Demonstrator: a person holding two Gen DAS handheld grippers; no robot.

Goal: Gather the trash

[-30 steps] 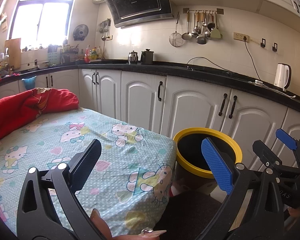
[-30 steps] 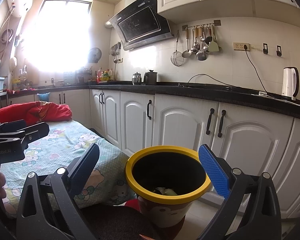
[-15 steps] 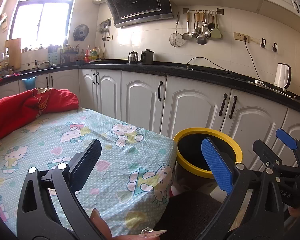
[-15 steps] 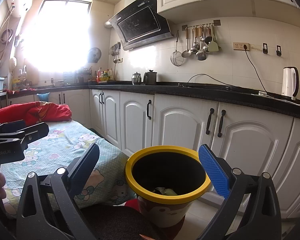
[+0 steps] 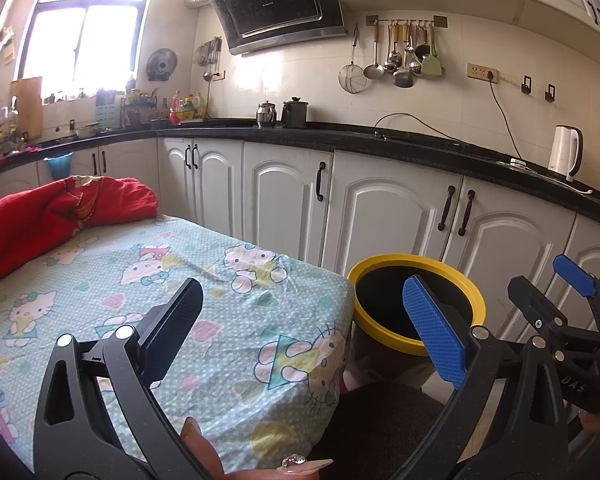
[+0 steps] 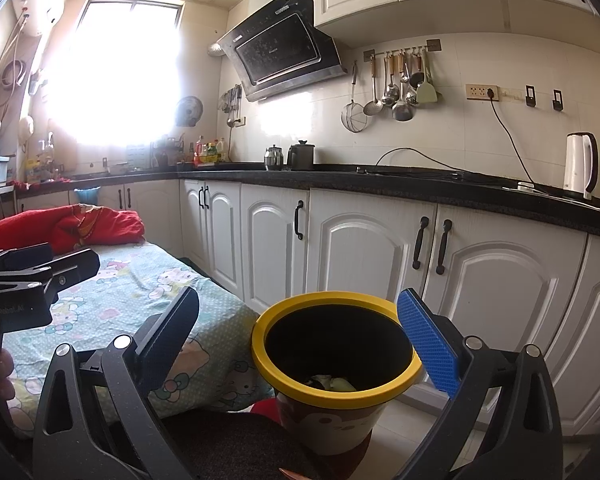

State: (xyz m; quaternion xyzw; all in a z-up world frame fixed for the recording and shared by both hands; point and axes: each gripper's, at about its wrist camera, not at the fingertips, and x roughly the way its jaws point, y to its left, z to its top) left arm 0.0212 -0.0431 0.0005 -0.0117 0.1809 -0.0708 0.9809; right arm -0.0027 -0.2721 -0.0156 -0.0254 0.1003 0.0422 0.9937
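A yellow-rimmed trash bin [image 6: 336, 364] stands on the floor beside the table; it also shows in the left wrist view [image 5: 416, 308]. Crumpled trash [image 6: 332, 383] lies at its bottom. My right gripper [image 6: 300, 336] is open and empty, held just above and in front of the bin's mouth. My left gripper [image 5: 304, 320] is open and empty, over the near right corner of the table with the Hello Kitty cloth [image 5: 140, 280]. No loose trash shows on the cloth.
A red blanket [image 5: 52, 216] is bunched at the table's far left. White cabinets [image 5: 380, 216] and a black counter [image 5: 380, 144] run behind, with a kettle [image 5: 564, 152]. The right gripper shows at the left view's right edge [image 5: 560, 320].
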